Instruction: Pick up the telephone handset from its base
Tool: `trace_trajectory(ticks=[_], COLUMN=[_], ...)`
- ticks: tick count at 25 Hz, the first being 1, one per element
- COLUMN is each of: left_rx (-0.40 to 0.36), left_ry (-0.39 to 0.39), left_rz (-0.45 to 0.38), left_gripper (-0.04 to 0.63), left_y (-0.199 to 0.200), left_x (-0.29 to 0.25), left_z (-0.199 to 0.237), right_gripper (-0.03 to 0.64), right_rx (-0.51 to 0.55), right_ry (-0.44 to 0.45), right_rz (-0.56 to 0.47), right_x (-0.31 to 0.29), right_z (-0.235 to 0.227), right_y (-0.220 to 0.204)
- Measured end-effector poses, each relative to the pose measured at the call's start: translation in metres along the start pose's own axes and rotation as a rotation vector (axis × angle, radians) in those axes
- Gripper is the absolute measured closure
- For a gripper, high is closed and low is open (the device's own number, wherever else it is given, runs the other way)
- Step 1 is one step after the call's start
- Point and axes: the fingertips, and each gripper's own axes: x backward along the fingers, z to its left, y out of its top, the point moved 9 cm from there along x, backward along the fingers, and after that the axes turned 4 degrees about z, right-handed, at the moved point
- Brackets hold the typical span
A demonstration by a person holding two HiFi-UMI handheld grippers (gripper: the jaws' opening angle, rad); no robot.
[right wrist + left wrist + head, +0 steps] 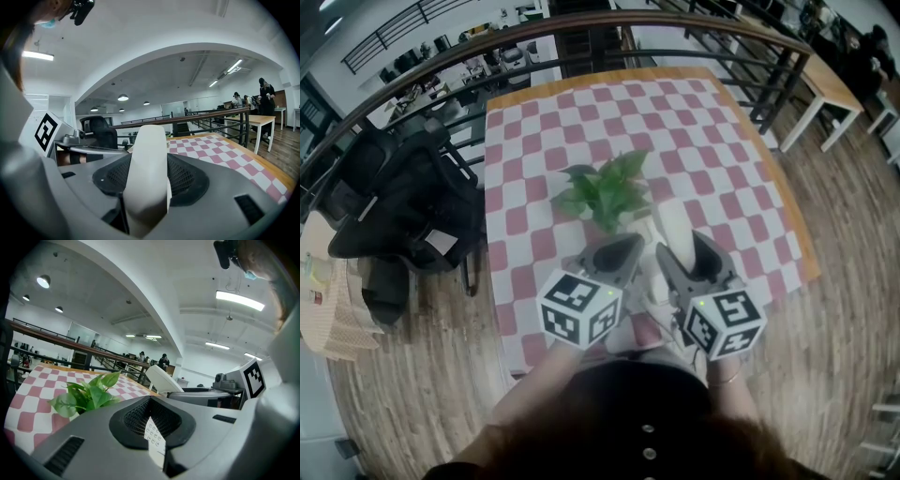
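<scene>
The white telephone handset (pixel 673 225) stands up out of my right gripper (pixel 684 251), above the near edge of the checked table. In the right gripper view the handset (pixel 146 168) fills the gap and my right gripper (pixel 147 161) is shut on it. My left gripper (pixel 619 258) sits close beside it on the left. Between my left gripper's (pixel 152 423) jaws shows a narrow white piece with keys, the telephone base (pixel 154 439), and the jaws are shut on it. The lifted handset (pixel 161 378) shows to the right there.
A green potted plant (pixel 605 192) stands just beyond the grippers on the pink-and-white checked table (pixel 609 112). A black office chair (pixel 403 202) is at the table's left, a dark railing (pixel 581 37) runs behind, and a wooden bench (pixel 830 84) is far right.
</scene>
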Motion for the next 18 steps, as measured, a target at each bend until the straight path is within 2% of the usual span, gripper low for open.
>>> trace_trajectory(ticks=[18], left_rx=[-0.004], left_ry=[-0.005], left_rz=[0.005], left_gripper=[0.589], left_y=[-0.0013], left_x=[-0.0002], left_z=[0.0055], right_gripper=[0.387], right_rx=[0.017], right_ry=[-0.025], right_rz=[0.031], right_x=[-0.0064], right_z=[0.0022], right_y=[-0.0064])
